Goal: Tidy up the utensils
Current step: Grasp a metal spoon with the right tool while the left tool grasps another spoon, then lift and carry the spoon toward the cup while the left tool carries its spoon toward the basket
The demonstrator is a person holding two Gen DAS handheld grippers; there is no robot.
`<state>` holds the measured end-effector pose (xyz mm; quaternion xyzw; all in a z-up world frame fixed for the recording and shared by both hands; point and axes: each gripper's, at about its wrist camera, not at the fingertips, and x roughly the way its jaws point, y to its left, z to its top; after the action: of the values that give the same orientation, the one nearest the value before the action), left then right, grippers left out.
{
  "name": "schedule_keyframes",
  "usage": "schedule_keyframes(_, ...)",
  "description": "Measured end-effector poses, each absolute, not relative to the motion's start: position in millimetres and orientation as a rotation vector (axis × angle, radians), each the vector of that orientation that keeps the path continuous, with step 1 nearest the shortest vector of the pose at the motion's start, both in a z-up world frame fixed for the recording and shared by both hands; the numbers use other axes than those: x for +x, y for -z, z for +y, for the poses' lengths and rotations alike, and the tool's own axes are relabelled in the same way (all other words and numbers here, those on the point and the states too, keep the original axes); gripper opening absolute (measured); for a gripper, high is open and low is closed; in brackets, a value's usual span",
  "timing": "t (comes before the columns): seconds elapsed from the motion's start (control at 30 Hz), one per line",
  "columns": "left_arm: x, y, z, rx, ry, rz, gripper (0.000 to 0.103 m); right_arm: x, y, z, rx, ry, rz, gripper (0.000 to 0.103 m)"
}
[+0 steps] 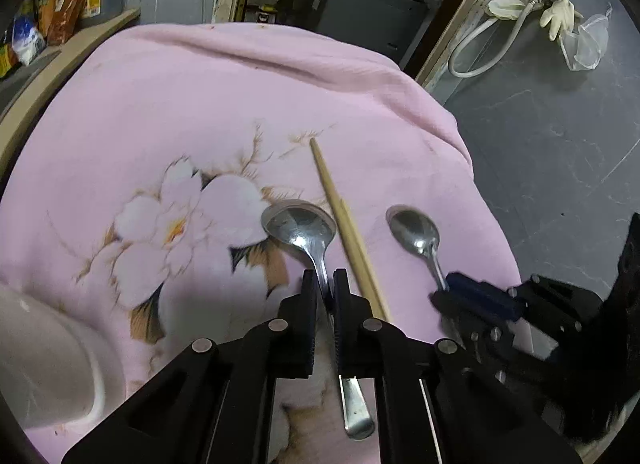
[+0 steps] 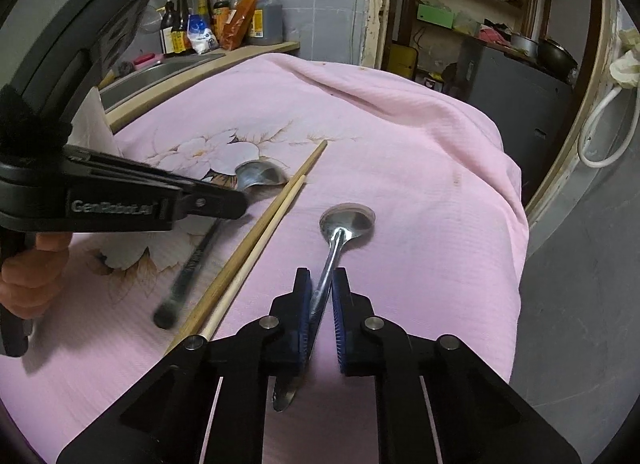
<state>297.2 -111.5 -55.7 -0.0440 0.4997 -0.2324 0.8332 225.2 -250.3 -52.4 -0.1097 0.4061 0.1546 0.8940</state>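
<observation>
Two spoons and a pair of chopsticks are seen on a table covered by a pink cloth (image 1: 200, 96) printed with a pale flower. The larger spoon (image 1: 302, 226) is gripped by its handle between the narrow-set fingers of the left hand-held gripper (image 1: 324, 284), its bowl facing up just left of the chopsticks (image 1: 344, 224) and its handle end showing behind the fingers. The smaller spoon (image 2: 348, 220) is held by its handle in the right hand-held gripper (image 2: 322, 284), whose blue-padded fingers are closed against it; its bowl rests on the cloth to the right of the chopsticks. The chopsticks are laid side by side between the two spoons, touching each other along their length, with one tip reaching farther than the other. A white bowl (image 1: 48, 352) is partly seen at the near left edge of the cloth in the left wrist view. Bottles and packets (image 2: 224, 20) are stood on a ledge against the grey wall beyond the table, beside a metal sink (image 2: 160, 72). Pale rubber gloves (image 1: 532, 0) and a white hose (image 1: 480, 52) are hung on the wall to the right.
</observation>
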Motion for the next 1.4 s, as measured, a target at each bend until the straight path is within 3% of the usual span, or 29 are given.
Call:
schedule_keyframes(0.3, 261.1, 47.0, -87.4, -0.005, 0.501, 1.036, 0.007, 215.3, 49.1, -272.1, -0.21, -0.308, 0.847, 0.009)
schedule_keyframes(0.4, 255.3, 44.3, -90.1, 0.068, 0.486, 1.015, 0.009, 219.2, 49.0, -271.6, -0.216, -0.295, 0.854, 0.02)
schedule_keyframes(0.73, 266.5, 52.4, -113.6, 0.258, 0.373, 1.019, 0.023, 253.3, 52.0, -269.8, -0.228, -0.294, 0.889, 0.031)
schedule_keyframes(1.0, 280.3, 61.6, -121.4, 0.319, 0.349, 1.071, 0.024, 276.0, 54.4, -272.1, -0.222, -0.309, 0.919, 0.047)
schedule_keyframes(1.1, 281.5, 61.4, -118.4, 0.323, 0.343, 1.083, 0.024, 277.4, 54.5, -270.2, -0.237, -0.323, 0.923, 0.046)
schedule_keyframes(1.2, 282.7, 61.3, -118.9, 0.33, 0.34, 1.088, 0.024, 276.4, 55.3, -268.8, -0.241, -0.356, 0.925, 0.034)
schedule_keyframes(1.27, 280.8, 60.7, -118.8, 0.336, 0.339, 1.086, 0.022, 275.5, 56.0, -269.4, -0.244, -0.362, 0.919, 0.034)
schedule_keyframes(1.4, 275.5, 60.2, -119.6, 0.354, 0.352, 1.075, 0.011, 274.0, 56.5, -271.4, -0.236, -0.362, 0.908, 0.033)
